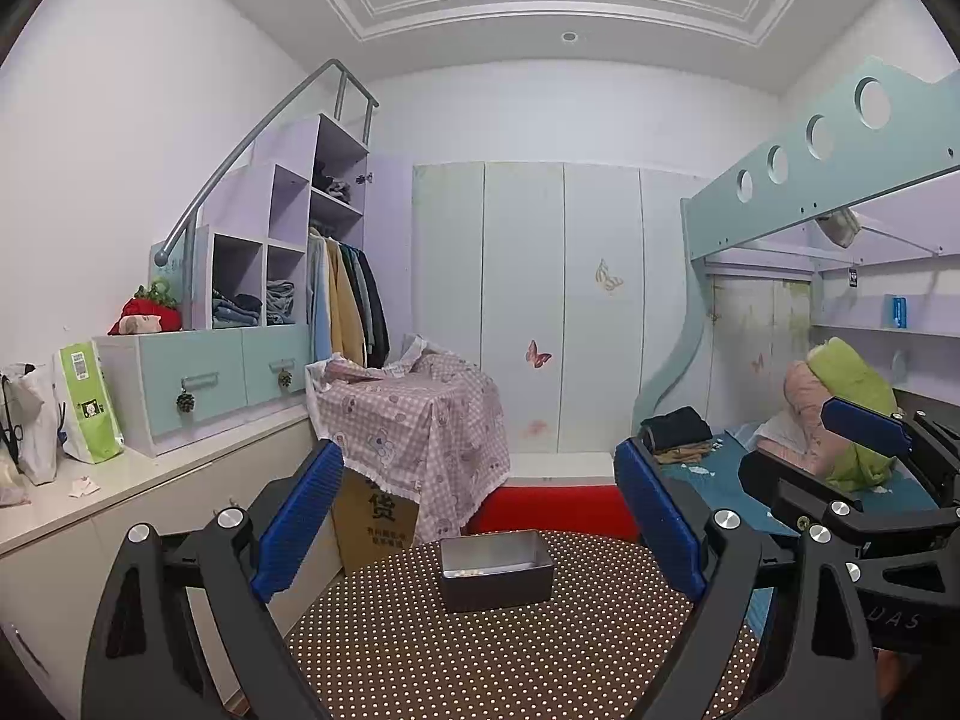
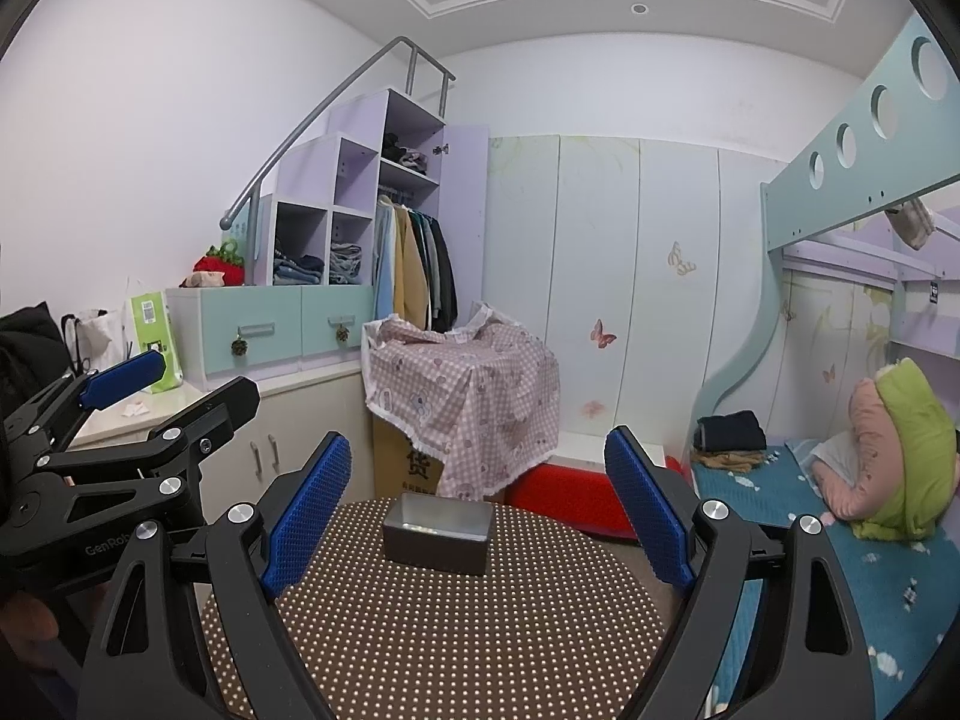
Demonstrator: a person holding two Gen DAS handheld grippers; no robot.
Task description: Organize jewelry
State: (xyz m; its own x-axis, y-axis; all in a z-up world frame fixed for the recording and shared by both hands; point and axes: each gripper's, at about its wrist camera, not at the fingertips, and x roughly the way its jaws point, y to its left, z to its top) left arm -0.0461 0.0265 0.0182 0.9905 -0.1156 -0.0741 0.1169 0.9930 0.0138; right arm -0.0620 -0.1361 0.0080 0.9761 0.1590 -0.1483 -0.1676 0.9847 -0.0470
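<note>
Blue ribbed pads on black arms frame each wrist view, and both claws stand spread wide with nothing between their pads. From the left wrist view, the left claw hangs above the near edge of a round surface covered in a brown cloth with white dots. Toward the far side of that surface sits a small rectangular grey metal tin, lid off, with a few pale beads lying on its floor against the near wall; what kind of jewelry they are is too small to tell. At the right edge of the same view the right claw shows, raised and apart from the tin. In the right wrist view the right claw is likewise above the dotted surface, the tin sitting between its spread pads farther back, untouched. The left claw appears at the left, also spread. Behind the surface stands a cardboard box draped in a pink checked cloth.
</note>
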